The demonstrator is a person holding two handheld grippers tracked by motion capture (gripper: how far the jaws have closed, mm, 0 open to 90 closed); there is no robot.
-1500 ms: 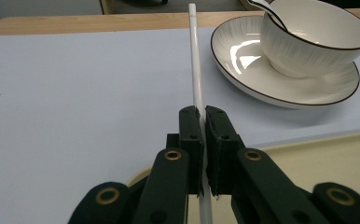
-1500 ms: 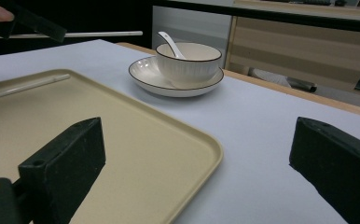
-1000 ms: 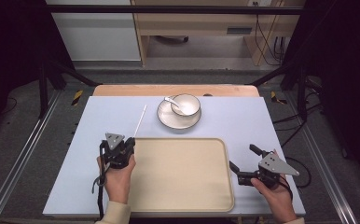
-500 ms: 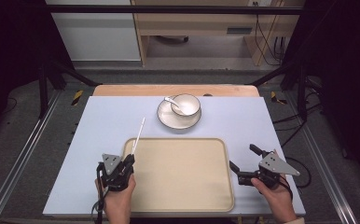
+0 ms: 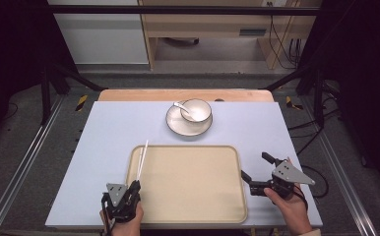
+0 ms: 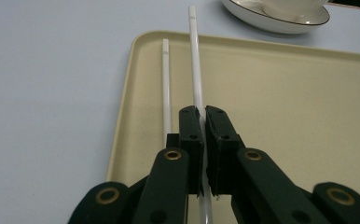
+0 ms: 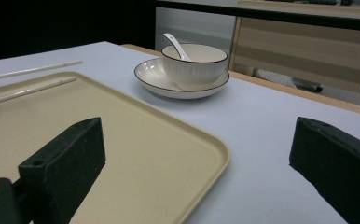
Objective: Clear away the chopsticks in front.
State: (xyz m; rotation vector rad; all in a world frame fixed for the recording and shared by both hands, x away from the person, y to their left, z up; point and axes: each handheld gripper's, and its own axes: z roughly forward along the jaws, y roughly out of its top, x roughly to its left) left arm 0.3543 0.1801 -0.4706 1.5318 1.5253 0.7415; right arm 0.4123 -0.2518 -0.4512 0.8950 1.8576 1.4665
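The left gripper (image 6: 201,140) is clamped on one chopstick (image 6: 196,70) at the tray's (image 5: 193,196) left edge, its tip poking past the far rim; a second chopstick (image 6: 166,88) seemingly already lies inside. The right gripper (image 5: 257,173) waits wide open and empty near the worktop's (image 5: 109,132) right edge. Bowl (image 5: 196,110), spoon (image 5: 180,105) and plate (image 5: 178,126) are untouched by the far edge, so probably still to load.

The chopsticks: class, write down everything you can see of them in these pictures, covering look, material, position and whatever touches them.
The chopsticks are two thin, straight white sticks, plastic-looking, with a faint band near the far tips. They lie roughly parallel along the left side of the beige tray, pointing toward the bowl on its plate. The left gripper is shut on one stick near its near end; that stick's tip reaches past the tray's far rim. The shorter-looking one beside it seems to rest on the tray floor.
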